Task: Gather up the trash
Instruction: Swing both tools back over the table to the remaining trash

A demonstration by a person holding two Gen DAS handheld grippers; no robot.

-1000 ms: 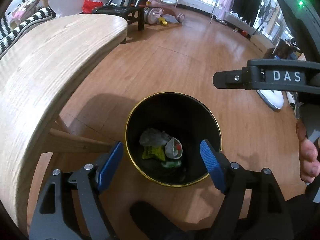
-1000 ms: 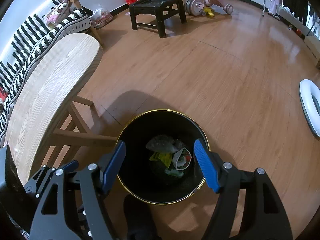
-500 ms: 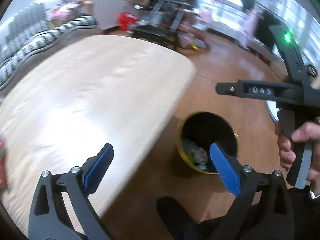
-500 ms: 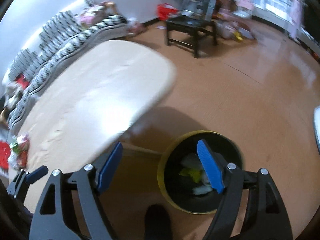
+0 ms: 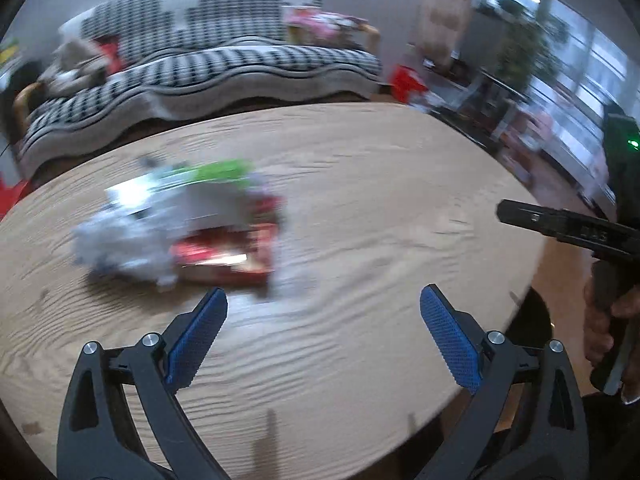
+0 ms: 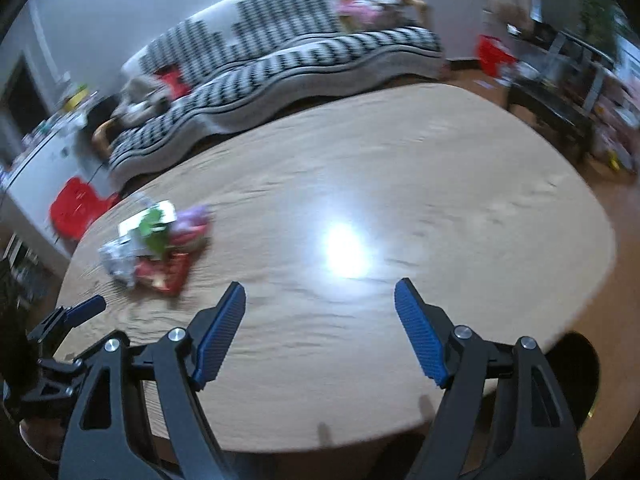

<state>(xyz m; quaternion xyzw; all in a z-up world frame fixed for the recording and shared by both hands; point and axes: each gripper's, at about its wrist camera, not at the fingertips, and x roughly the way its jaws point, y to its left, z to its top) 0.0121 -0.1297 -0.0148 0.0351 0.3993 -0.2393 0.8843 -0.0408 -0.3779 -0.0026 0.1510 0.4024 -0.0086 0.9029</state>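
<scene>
My left gripper (image 5: 322,336) is spread wide w/ nothing between the blue pads; my right gripper (image 6: 320,332) is also well apart and empty. The task's thing, a blurred pile of white, green and red wrappers (image 5: 188,232), lies on the pale oval wooden table (image 5: 400,200), left of the table's centre, just ahead-left of my left claw. I should slow down, approx. centre one wrapper between the pads, then close. Any label is too blurred to read.

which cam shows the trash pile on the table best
Left wrist view: the trash pile sits large and near the centre, though motion-blurred. The right wrist view shows it smaller, off to the left, also blurred.
</scene>
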